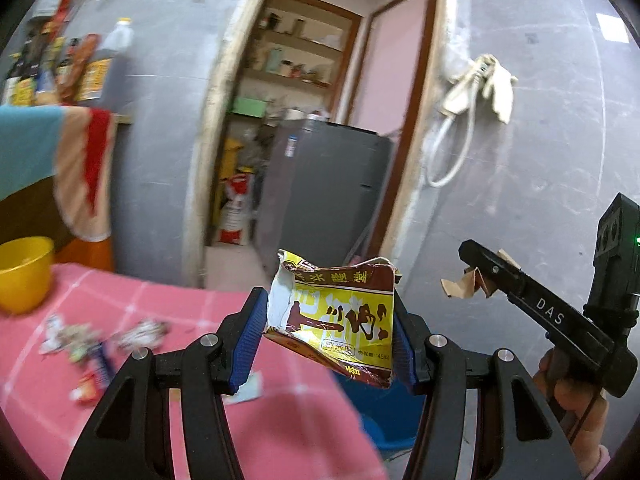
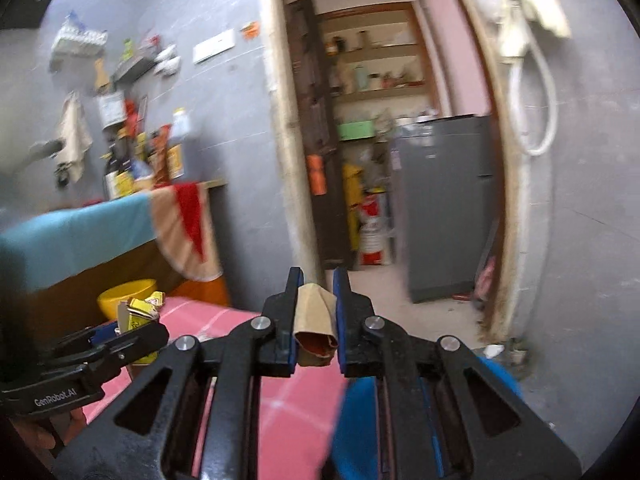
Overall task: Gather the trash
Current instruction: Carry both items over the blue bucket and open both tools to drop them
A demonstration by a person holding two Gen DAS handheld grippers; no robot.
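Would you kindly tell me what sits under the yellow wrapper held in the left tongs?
Under the yellow wrapper lie the pink tablecloth's edge and a blue bin. The wrapper and left tongs cover most of the bin, so its contents stay unseen.

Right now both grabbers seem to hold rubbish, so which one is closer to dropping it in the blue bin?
Probably the right gripper: its brown paper scrap hangs beside the blue bin. The left gripper, holding the yellow wrapper, is at the table's edge.

Left gripper (image 1: 330,320) fingers half apart, right gripper (image 2: 316,316) fingers nearly together, both raised.
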